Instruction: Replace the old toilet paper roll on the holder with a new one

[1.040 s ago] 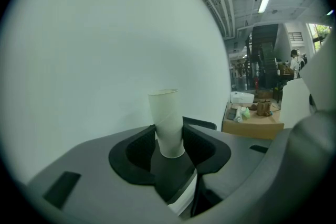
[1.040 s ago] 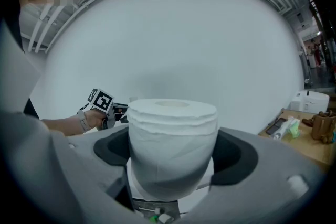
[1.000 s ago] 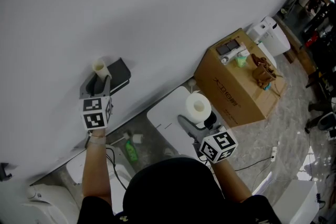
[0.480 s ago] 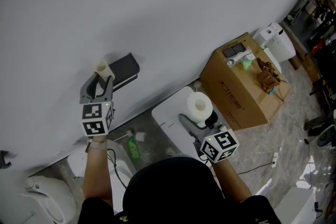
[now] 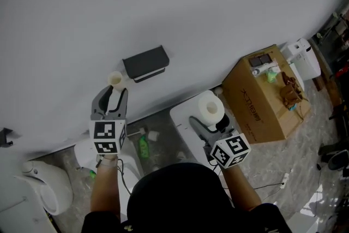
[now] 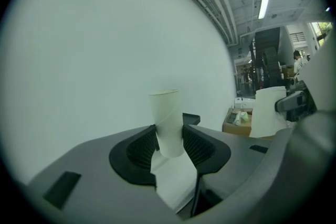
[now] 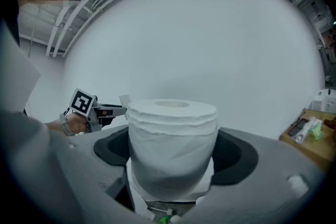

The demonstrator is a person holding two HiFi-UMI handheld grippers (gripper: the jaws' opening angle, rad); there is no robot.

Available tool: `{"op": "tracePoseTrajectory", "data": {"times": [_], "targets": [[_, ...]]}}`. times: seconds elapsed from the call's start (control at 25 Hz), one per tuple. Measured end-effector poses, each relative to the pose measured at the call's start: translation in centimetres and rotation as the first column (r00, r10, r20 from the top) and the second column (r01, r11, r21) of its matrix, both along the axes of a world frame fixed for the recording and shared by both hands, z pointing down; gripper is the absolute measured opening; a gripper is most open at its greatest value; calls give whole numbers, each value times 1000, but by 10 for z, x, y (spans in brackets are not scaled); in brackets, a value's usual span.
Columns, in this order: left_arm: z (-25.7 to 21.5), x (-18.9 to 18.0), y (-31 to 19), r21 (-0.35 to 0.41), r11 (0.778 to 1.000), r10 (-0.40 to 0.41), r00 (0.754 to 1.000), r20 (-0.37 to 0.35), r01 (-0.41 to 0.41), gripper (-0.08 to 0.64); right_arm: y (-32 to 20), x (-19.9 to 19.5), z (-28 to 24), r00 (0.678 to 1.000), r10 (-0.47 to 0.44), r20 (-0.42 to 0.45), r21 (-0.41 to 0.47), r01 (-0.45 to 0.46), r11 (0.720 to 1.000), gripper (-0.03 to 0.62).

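While left gripper (image 5: 113,90) pinches core (image 5: 115,79), right gripper (image 5: 211,120) clasps roll (image 5: 209,107)

I am looking at a plain white wall (image 5: 163,3) that is filling most of the head view. Below it a grey marbled floor (image 5: 311,139) is showing, and 1 brown cardboard box (image 5: 256,101) is standing on it near the wall. 1 green bottle (image 5: 143,147) is resting on the floor. In the left gripper view, 1 long ceiling lamp (image 6: 264,1) is shining.
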State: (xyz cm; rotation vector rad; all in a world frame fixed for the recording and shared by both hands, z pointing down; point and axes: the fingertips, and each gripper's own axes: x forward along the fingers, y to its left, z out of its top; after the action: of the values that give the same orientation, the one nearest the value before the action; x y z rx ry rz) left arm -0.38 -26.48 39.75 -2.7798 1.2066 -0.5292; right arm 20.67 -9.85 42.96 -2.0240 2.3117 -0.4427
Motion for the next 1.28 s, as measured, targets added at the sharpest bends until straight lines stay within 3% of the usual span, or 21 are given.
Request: {"op": "tracePoseTrajectory", "data": {"times": [0.52, 0.88, 1.28], "targets": [[33, -85, 45, -65, 990, -124, 992, 18, 125, 174, -36, -53, 8, 991, -131, -1, -16, 131, 991, 433], [53, -107, 71, -112, 978, -173, 985, 14, 174, 175, -64, -77, 12, 981, -194, -7, -33, 193, 981, 433], [68, -135, 83, -144, 957, -254, 967, 6, 253, 175, -130, -89, -28, 967, -231, -108, 10, 234, 972, 433]]}}
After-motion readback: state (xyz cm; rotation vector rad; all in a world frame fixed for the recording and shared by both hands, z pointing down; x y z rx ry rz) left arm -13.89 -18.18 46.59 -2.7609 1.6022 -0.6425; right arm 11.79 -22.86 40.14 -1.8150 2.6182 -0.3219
